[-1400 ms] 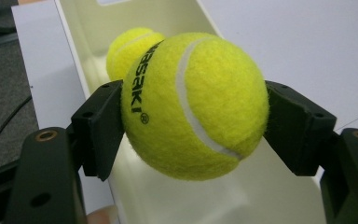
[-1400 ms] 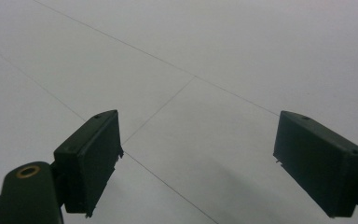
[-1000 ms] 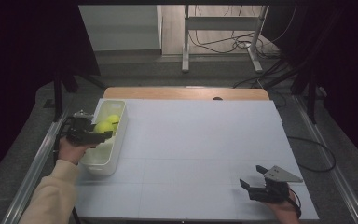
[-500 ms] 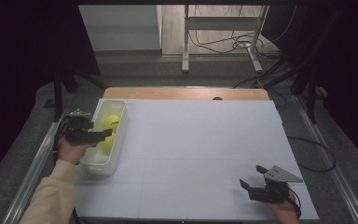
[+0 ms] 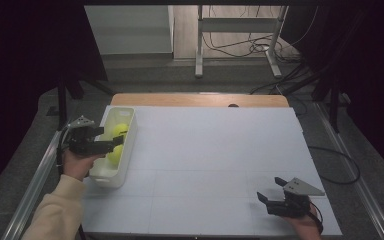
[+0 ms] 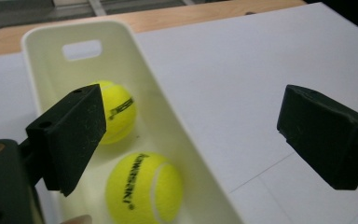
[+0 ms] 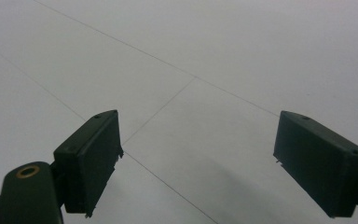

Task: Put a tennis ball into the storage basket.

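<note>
The left gripper point(image 5: 111, 143) hangs over the bin point(image 5: 128, 150), jaws wide apart and empty; 2 balls point(image 6: 144, 187) lie inside, just below. The right gripper point(image 5: 272, 192), also spread and empty, rests low at the near right of the white table point(image 5: 220, 160), well apart. Thin lines cross the tabletop; cables trail on the dark floor point(image 5: 240, 75) beyond. Black lettering on the balls is too skewed to read.
</note>
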A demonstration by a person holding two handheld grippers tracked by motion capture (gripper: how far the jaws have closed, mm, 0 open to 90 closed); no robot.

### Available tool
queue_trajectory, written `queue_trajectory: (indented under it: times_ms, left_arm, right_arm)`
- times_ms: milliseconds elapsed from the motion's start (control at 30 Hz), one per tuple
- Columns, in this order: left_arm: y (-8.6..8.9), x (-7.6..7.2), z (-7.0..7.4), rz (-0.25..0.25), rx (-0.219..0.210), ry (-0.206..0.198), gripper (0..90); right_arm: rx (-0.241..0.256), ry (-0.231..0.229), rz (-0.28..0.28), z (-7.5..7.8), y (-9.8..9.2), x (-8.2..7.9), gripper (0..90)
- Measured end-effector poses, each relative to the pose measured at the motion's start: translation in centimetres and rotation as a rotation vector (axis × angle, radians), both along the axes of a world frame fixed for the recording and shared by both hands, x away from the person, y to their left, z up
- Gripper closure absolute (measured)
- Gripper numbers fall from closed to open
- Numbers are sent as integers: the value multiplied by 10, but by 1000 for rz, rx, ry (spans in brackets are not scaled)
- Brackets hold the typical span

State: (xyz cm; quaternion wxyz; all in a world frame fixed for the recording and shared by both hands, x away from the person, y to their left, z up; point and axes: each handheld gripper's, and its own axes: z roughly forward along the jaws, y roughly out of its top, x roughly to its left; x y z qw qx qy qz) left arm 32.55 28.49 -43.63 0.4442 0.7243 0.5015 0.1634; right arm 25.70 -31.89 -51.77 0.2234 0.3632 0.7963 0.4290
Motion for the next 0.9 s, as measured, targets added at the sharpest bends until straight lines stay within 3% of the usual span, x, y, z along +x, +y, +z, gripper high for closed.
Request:
queue_trajectory:
  times_ms: [333, 700, 900]
  left_arm:
    - [-26, -13, 10, -83, -12, -70, 90]
    - [-47, -26, 4, -128, -31, -100, 100]
    - [-59, -33, -4, -183, -43, -101, 102]
  right_arm:
    - [2, -2, 2, 0, 0, -1, 154]
    - [4, -6, 2, 1, 0, -1, 154]
    - [7, -7, 1, 1, 0, -1, 154]
